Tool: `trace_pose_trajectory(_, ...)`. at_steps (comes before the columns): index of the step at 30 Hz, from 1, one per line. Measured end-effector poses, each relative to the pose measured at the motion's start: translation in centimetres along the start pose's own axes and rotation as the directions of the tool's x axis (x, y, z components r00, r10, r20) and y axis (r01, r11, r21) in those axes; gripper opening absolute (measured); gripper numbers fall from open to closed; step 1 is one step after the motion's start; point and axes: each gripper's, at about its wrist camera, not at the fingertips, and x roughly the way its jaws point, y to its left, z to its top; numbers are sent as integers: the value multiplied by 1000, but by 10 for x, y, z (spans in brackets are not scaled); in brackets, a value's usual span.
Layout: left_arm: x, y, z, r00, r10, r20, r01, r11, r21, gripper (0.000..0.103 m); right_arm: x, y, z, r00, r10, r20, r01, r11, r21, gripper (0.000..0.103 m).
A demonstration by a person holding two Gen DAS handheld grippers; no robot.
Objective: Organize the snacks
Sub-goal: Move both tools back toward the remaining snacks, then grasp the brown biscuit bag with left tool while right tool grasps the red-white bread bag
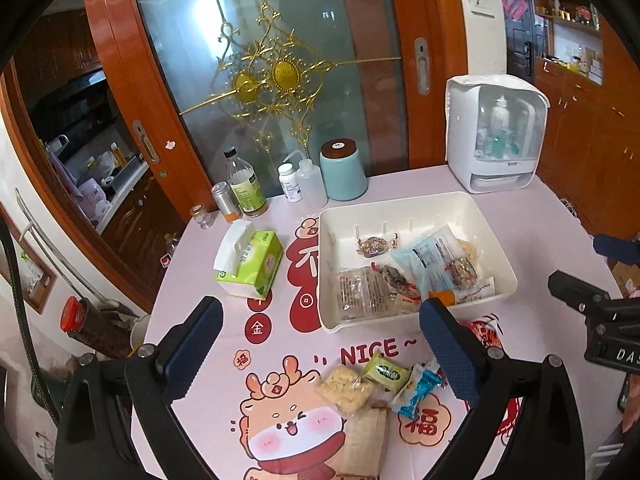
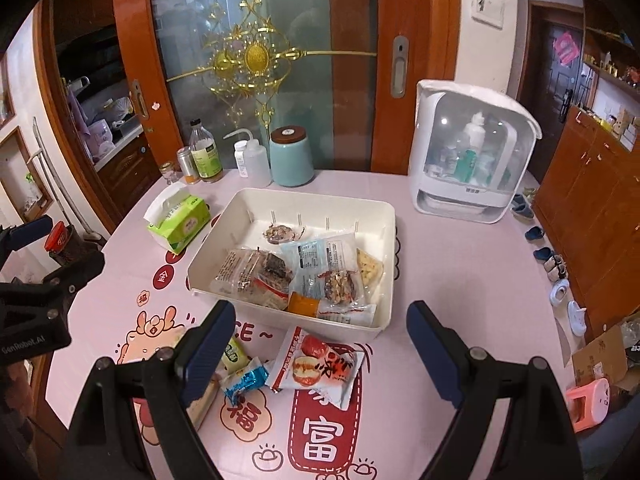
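Left tool: my left tool (image 1: pixel 320 344) has its two blue fingers spread wide and it holds nothing. I hang it above the small snacks on the near side of the bench, so I can drop down on one.

Right tool: my right tool (image 2: pixel 320 344) is spread wide too, and empty. It hangs over the red and white snack bag (image 2: pixel 316 364), which looks like my next pick.

White bin: the white bin (image 2: pixel 224 252) sits in the middle of the pink bench (image 2: pixel 460 280). It is the home for the snacks. Many packs lie in it already, so I think the job is more than half done.

Snacks left out: the red and white snack bag lies just in front of the bin. Left of it are a blue wrapped candy (image 1: pixel 416 394), a green pack (image 1: pixel 386 372), a pale crumbly bar (image 1: pixel 346 390) and a tan pack (image 1: pixel 366 438). They lie close together, some touching.

Why close: the bin is near the loose snacks, so each trip is short.

Other things: a green tissue box (image 1: pixel 252 264), a teal jar (image 1: pixel 344 174), some bottles (image 1: pixel 246 184) and a white cabinet box (image 1: pixel 496 136) stand at the back, well apart from my work, so I will not bump them.

Watch out: the bags are thin and slippery, so I must pinch near the middle.
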Motion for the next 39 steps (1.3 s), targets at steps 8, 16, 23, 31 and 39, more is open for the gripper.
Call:
trace_pose_trajectory(8, -14, 4, -36, 999, 25, 21, -24, 1000, -19, 98, -8, -4, -27, 999, -6, 41, 7, 999, -33, 88)
trace_pose_trajectory(16, 8, 2, -72, 998, 8, -64, -10, 999, -36, 98, 21, -9, -50, 1000, -4, -28, 2, 996, -94, 88)
trace_pose_trajectory(23, 45, -5, -100, 985, -5, -170, -1, 999, -35, 98, 58, -6, -68, 994, 22, -107, -39, 986, -160, 88)
trace_pose_trajectory(31, 106, -12, -147, 936, 11, -351, -32, 998, -55, 98, 113, 6, -94, 970, 59, -234, -124, 953, -277, 88)
trace_pose_trajectory(39, 147, -12, -180, 881, -10, -474, -56, 990, -126, 98, 156, 12, -110, 951, 47, -306, -157, 924, -348, 88)
